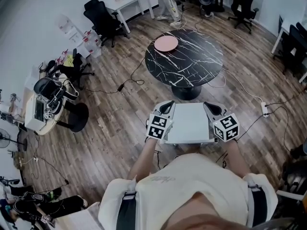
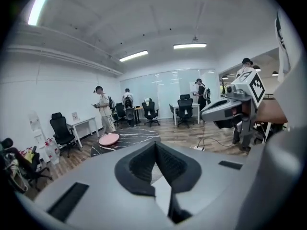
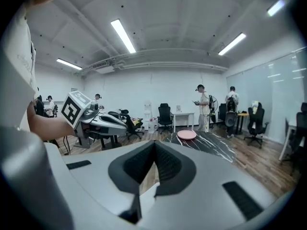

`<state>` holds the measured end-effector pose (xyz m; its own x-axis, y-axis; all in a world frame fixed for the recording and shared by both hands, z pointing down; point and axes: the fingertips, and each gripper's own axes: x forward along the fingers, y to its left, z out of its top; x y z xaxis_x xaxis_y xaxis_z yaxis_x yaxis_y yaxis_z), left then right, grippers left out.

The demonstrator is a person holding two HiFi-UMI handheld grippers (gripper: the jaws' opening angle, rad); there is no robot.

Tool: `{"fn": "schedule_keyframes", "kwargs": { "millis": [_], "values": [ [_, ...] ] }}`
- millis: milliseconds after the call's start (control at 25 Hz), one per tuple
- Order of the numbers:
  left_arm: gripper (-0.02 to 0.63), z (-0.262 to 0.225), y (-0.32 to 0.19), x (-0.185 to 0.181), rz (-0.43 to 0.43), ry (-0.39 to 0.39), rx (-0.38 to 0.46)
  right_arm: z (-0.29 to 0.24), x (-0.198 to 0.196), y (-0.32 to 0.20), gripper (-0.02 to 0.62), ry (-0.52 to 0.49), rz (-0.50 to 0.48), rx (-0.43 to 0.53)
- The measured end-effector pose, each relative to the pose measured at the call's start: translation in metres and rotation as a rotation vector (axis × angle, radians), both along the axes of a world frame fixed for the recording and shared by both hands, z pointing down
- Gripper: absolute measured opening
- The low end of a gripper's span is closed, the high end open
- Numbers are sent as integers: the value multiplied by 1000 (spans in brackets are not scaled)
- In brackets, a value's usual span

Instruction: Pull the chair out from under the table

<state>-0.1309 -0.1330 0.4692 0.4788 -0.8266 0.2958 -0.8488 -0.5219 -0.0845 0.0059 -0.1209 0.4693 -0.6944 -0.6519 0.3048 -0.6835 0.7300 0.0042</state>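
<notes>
Wooden floor [image 1: 120, 114] near round desk [image 1: 184, 56]: chair [image 1: 189, 123] seems light, stiff; grip its side edges. Left tool [image 1: 167, 106], right tool [image 1: 210, 108] closed.

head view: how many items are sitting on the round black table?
1: a pink disc, on the far-left part of the round black table near its rim. The whole top is in view, so nothing looks hidden.
</notes>
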Motion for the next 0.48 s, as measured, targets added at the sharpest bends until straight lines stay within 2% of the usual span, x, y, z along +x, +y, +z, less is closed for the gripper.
{"fn": "schedule_keyframes", "kwargs": {
  "millis": [240,480],
  "values": [
    [17,-10,-1,1,-1,48,19,-11,8,-3,5,4,25,53],
    [17,-21,1,-2,-18,76,44,-10,5,-4,5,-8,38,55]
  ]
}}
